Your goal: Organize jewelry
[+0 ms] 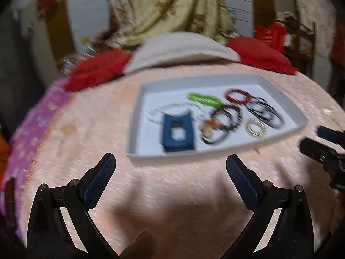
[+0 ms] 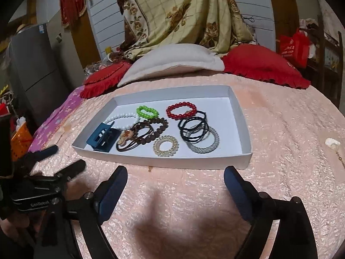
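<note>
A white shallow tray (image 2: 244,155) lies on the pink bedspread and also shows blurred in the left wrist view (image 1: 133,116). In it lie a blue hair claw (image 2: 103,138), a white bead bracelet (image 2: 124,117), a green bead bracelet (image 2: 147,112), a red bead bracelet (image 2: 181,110), brown bead bracelets with hair ties (image 2: 144,136), black hair ties (image 2: 193,127), a clear coil tie (image 2: 165,146) and a grey coil tie (image 2: 204,144). My right gripper (image 2: 174,170) is open and empty just before the tray's near edge. My left gripper (image 1: 170,159) is open and empty, also near the tray's front edge; it shows at the left of the right wrist view (image 2: 64,159).
A small pale object with a thin chain (image 2: 333,144) lies on the bedspread right of the tray. A white pillow (image 2: 172,64) and red cushions (image 2: 263,64) sit behind the tray. A purple cloth (image 2: 56,120) covers the bed's left edge.
</note>
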`<state>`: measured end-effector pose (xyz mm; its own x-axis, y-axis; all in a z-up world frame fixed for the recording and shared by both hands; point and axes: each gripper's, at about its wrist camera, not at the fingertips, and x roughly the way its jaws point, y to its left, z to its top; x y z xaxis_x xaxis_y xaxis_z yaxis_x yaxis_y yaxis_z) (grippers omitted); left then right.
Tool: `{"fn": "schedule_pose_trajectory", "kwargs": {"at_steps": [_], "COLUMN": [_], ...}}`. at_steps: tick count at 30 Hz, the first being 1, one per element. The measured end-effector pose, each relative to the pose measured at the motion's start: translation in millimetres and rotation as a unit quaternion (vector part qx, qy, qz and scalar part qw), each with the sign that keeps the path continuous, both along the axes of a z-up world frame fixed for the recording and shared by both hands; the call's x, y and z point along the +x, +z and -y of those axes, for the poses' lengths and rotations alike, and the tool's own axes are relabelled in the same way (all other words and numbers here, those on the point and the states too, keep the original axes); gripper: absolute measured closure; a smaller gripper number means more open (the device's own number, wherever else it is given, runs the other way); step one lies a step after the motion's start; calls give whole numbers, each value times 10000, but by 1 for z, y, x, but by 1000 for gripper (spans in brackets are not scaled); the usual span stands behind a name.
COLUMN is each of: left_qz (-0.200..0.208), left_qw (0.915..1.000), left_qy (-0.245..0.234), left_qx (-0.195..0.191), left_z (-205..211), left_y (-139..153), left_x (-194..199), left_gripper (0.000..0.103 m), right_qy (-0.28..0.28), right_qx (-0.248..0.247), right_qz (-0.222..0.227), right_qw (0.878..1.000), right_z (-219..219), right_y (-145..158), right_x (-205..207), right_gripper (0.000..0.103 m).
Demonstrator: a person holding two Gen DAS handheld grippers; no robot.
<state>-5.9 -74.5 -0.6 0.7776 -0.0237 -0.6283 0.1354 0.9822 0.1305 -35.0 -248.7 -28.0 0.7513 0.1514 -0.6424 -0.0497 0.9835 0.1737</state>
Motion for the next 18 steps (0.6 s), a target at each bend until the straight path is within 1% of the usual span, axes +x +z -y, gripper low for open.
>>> {"fn": "schedule_pose_trajectory", "kwargs": {"at_steps": [1,2,4,6,12,18], "left_qz": [34,-2,-219,-360,-583,-568], "left_qw": [10000,9998,9988,9981,9975,9980], "left_qy": [73,185,329,262,202,104], "left_qx": [7,-76,-275,-421,-346,-265], "left_z": [-2,-4,-10,-12,-2,4], "left_y": [1,1,-1,-4,-7,-8], "left_x": [0,2,7,8,7,3], "left_gripper": [1,1,1,1,1,1], "right_qy": [-48,-70,-121,-140,-91,-116], "right_qx": [-21,-22,-71,-132,-78,-119], "right_qz": [-26,-47,-81,-122,-105,-75], "right_qw": [10000,10000,9999,9997,9999,9998], "right_z": [1,2,2,1,1,0], "right_y": [0,0,0,-1,0,0], "right_x": [2,4,5,6,6,6], "right_gripper": [13,13,13,13,13,13]}}
